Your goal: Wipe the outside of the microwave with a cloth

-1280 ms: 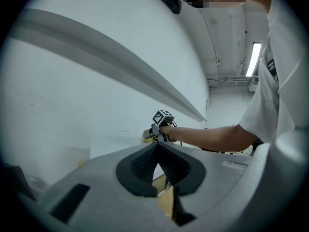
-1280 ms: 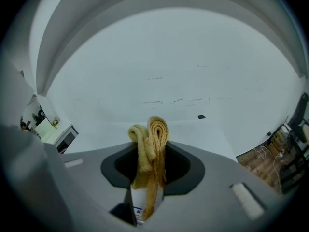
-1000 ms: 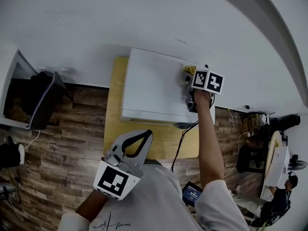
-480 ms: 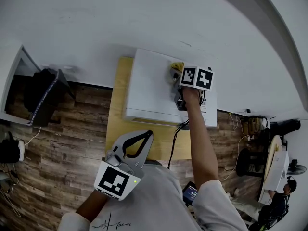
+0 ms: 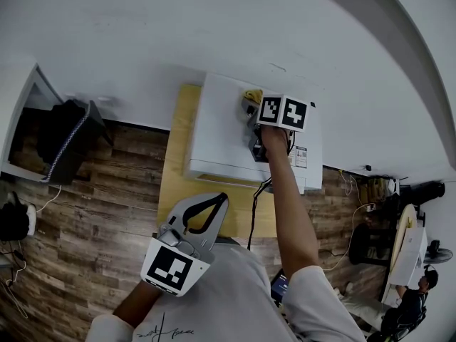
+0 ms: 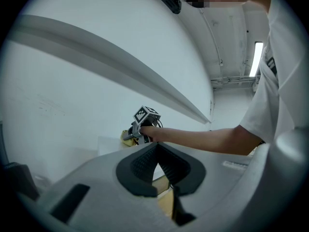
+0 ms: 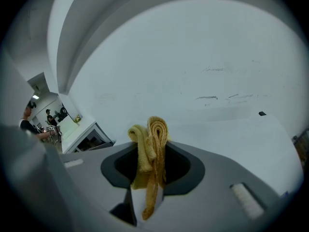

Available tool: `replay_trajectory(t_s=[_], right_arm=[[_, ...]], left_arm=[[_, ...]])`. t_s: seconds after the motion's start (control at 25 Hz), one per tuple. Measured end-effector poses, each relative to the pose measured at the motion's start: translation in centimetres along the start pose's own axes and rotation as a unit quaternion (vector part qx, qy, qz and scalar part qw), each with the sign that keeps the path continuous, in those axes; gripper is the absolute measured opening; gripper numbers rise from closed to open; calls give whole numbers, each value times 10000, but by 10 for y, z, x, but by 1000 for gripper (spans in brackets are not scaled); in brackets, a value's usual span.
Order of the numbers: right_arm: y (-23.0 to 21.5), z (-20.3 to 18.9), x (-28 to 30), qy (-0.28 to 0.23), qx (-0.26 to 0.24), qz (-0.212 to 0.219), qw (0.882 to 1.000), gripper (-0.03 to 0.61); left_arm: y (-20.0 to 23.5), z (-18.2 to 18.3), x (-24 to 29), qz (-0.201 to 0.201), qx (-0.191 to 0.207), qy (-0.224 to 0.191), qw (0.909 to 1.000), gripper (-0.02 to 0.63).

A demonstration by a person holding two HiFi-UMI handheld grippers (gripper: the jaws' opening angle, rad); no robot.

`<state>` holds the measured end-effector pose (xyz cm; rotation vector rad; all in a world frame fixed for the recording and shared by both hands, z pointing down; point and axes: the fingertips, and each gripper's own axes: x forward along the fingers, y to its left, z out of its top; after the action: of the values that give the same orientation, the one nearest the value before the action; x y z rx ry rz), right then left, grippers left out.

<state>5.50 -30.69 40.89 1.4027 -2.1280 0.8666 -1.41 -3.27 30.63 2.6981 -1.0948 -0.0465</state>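
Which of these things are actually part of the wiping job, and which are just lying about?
Part of the job:
- white microwave
- yellow cloth
- right claw, shut on the cloth over the microwave's top

Just about:
- left claw, shut and empty, held low near the person's body
- wooden table under the microwave
- white cabinet at the left

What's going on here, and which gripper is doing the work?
A person is wiping the white microwave, which sits on a small wooden table. The right gripper is clamped on a folded yellow cloth and reaches out over the microwave's top panel, near its back edge by the wall. The left gripper is idle: its jaws are together with nothing between them, and it is held back close to the person's torso.
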Motion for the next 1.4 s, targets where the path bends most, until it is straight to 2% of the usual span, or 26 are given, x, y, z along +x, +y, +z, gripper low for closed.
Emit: replay_trajectory(t_s=[0.44, 0.68, 0.96, 1.12, 1.4], right_arm=[[56, 0, 22, 111, -234, 422, 9988, 124], [93, -3, 33, 155, -259, 721, 9969, 124], [132, -6, 28, 132, -93, 1425, 9897, 124], [135, 3, 10, 1, 47, 1676, 9858, 124], [93, 11, -22, -202, 138, 1458, 9890, 124]], left_arm=[[4, 2, -6, 135, -27, -12, 9999, -12], [10, 4, -15, 342, -375, -176, 9986, -12], [14, 7, -24, 522, -437, -264, 9973, -12], [14, 4, -25, 543, -407, -187, 9975, -12], [-1, 4, -12, 255, -332, -161, 9990, -12]])
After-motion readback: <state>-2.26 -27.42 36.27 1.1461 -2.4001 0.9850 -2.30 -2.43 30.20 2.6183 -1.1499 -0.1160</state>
